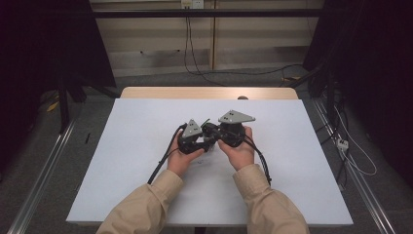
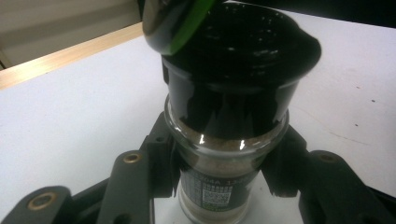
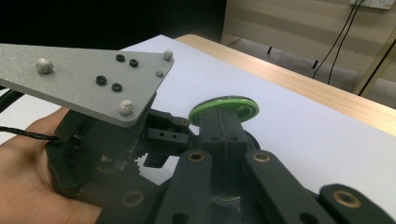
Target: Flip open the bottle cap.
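Here the left claw clamps a small glass spice jar by its neck, near the middle of the white surface; the right claw pinches its green-edged flip lid. Glass is stiff, slick, breakable; the hinged lid is light.

Both forearms, in tan sleeves, reach in from the near edge and meet over the middle of the table. The left hand cups the left gripper from below, its jaws closed on something held between them. The right hand holds the right gripper just beside it, jaws pressed flat together, pointing toward the left gripper.
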